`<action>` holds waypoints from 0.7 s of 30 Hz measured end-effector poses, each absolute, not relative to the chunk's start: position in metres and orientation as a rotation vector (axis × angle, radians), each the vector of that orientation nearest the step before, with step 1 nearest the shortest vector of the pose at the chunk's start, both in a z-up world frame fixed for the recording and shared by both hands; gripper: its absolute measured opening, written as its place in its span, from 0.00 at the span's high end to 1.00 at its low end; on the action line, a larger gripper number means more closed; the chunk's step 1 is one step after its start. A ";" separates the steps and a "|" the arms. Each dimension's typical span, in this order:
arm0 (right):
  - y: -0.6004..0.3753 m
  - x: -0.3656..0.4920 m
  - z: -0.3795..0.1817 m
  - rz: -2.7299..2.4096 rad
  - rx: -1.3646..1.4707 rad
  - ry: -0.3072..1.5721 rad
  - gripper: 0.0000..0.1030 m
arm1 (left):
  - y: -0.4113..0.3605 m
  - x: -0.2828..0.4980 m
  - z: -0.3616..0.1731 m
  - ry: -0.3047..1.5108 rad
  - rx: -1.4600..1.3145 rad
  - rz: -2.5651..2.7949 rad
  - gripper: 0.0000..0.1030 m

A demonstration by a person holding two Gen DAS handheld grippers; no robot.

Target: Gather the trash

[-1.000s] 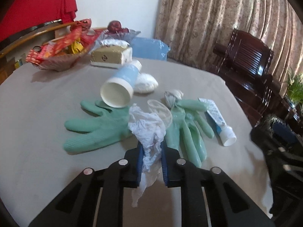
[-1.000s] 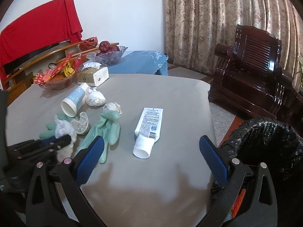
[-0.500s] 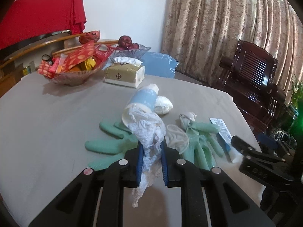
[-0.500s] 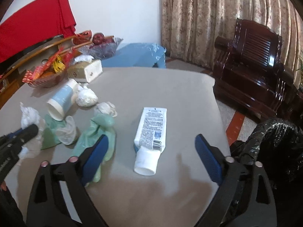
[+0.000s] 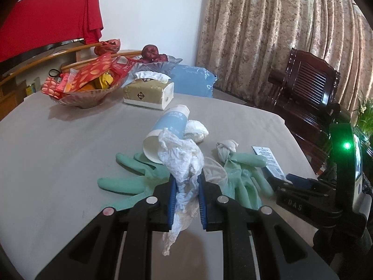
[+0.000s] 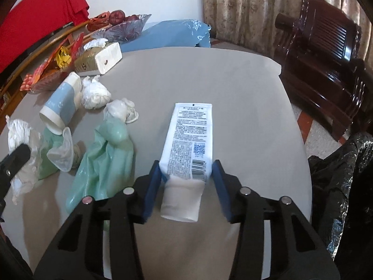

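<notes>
Left wrist view:
- The left claw is clamped tight on a crumpled white plastic wrapper, which bunches up above the blue pads and dangles a tail below them.
- Right behind the claw, two green rubber gloves lie flat on the grey tabletop, one off to its left, the other just to its right.
- A tipped-over blue paper cup lies straight ahead past the wrapper, open mouth facing the claw, with a knotted white wad touching its right side.
- Farther ahead and left sit a tissue box and a glass bowl of snack packets.
- The right claw pokes in from the right edge, low over the tabletop.

Right wrist view:
- The right claw is spread around a white tube, fingers on either side of the tube's cap end. The pads look to be touching its shoulders or just beside them, so whether it's actually gripping, can't tell.
- The tube lies flat on the tabletop, printed back side up, pointing away from the claw.
- Left of the claw there's a green glove with a twisted white scrap at its far end.
- A black trash bag sits off the tabletop, to the claw's right.
</notes>
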State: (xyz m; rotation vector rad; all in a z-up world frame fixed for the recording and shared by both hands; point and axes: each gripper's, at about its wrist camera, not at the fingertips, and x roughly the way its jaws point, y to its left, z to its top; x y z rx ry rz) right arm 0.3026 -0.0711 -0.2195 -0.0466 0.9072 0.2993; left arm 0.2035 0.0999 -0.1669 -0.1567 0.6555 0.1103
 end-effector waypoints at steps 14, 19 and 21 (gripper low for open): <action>-0.092 0.255 -0.186 0.315 -0.044 0.825 0.60 | 0.085 0.187 -0.155 0.645 -0.124 0.086 0.84; -0.102 0.243 -0.172 0.334 -0.033 0.824 0.94 | 0.072 0.181 -0.147 0.632 -0.115 0.054 0.84; -0.105 0.241 -0.173 0.330 -0.042 0.825 0.94 | 0.067 0.180 -0.146 0.630 -0.108 0.042 0.84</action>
